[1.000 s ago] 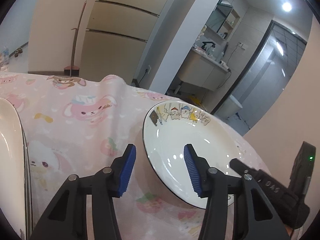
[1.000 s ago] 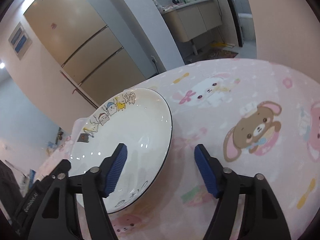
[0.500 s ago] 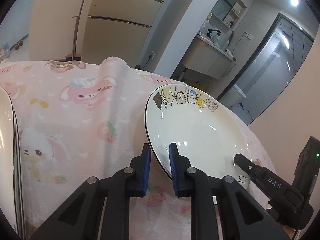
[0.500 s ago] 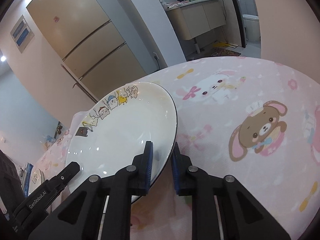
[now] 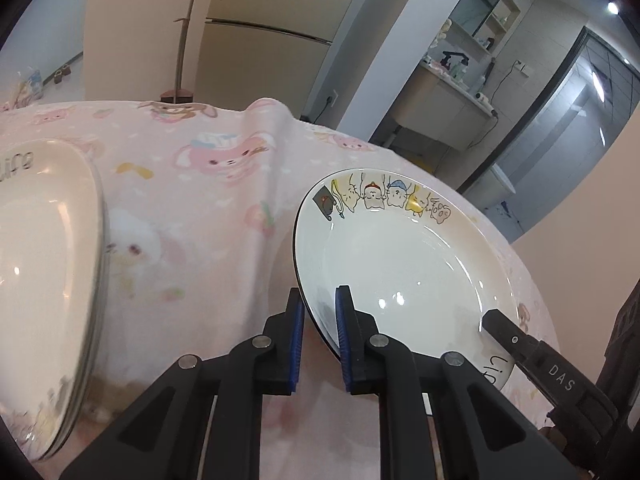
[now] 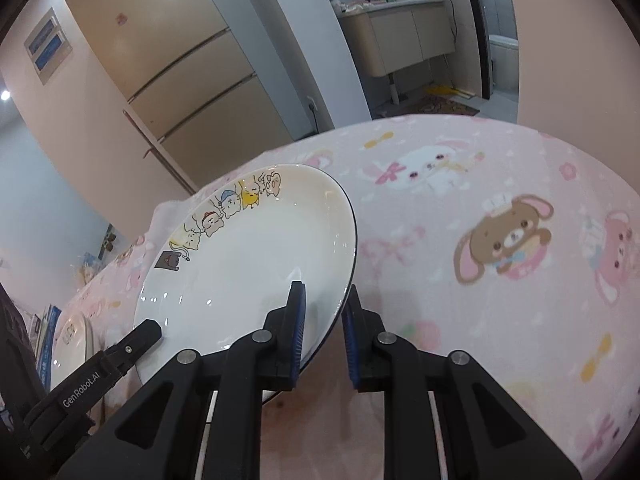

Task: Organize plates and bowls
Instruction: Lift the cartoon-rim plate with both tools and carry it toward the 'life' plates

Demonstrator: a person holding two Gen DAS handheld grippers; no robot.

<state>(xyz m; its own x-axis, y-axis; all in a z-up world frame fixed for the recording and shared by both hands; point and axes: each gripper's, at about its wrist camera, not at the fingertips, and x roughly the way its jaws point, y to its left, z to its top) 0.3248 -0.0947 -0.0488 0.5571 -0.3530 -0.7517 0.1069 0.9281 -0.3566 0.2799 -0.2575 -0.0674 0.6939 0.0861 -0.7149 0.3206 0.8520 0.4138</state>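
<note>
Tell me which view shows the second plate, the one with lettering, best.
The left wrist view: the lettered plate fills its left side, blurred. The right wrist view shows only a sliver at lower left, behind the left gripper.

Both tools, left (image 5: 319, 322) and right (image 6: 325, 320), newly clamped onto the plate (image 5: 404, 264) rim.

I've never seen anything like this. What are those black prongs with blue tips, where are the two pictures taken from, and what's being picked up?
No robot: a person holds a handheld gripper in each hand, with a camera looking along its two fingers. One picture comes from the left gripper, the other from the right gripper. Their blue-padded fingers have just closed on opposite edges of one cartoon plate, so both hold it. Below lies a pink cartoon-animal tablecloth. Another white dish sits at the left.
</note>
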